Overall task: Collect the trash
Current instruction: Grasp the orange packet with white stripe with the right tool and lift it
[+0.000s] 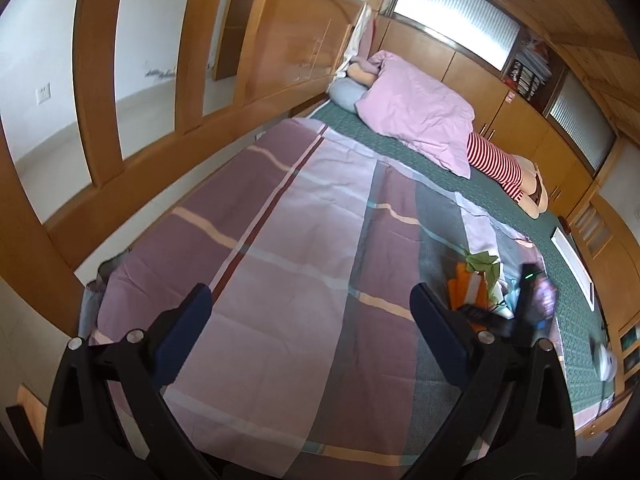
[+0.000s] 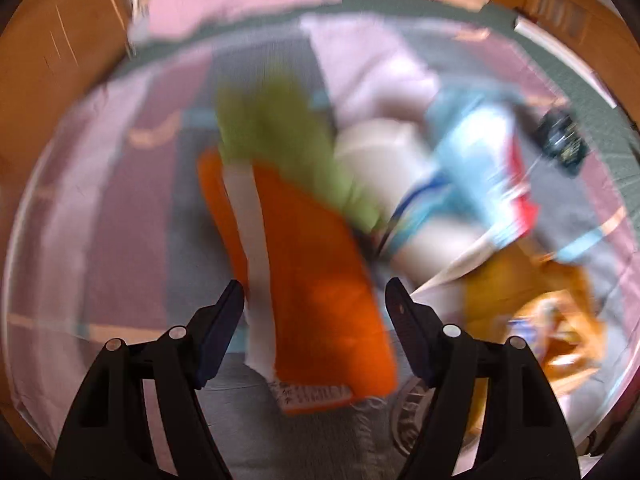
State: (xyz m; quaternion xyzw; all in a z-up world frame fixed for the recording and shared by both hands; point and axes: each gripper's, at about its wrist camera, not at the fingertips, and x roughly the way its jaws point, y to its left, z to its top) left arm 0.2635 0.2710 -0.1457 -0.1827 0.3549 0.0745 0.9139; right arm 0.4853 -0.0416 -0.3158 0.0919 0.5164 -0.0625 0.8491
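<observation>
A heap of trash lies on the bed's striped sheet (image 1: pixel 304 216). In the blurred right wrist view it holds an orange packet (image 2: pixel 316 280), a green wrapper (image 2: pixel 288 148), a white piece (image 2: pixel 384 176), a light blue packet (image 2: pixel 484 168) and a yellow-orange wrapper (image 2: pixel 536 312). My right gripper (image 2: pixel 314 300) is open, with its fingers either side of the orange packet's near end. My left gripper (image 1: pixel 310 312) is open and empty above the sheet; the heap (image 1: pixel 476 280) lies to its right, with the right gripper's dark body (image 1: pixel 528 304) over it.
A pink folded quilt (image 1: pixel 416 108) and a red-striped plush (image 1: pixel 496 168) lie at the bed's far end. A wooden bed rail (image 1: pixel 132 160) runs along the left, wooden cabinets (image 1: pixel 512 112) along the right. A dark small object (image 2: pixel 560 140) lies beyond the heap.
</observation>
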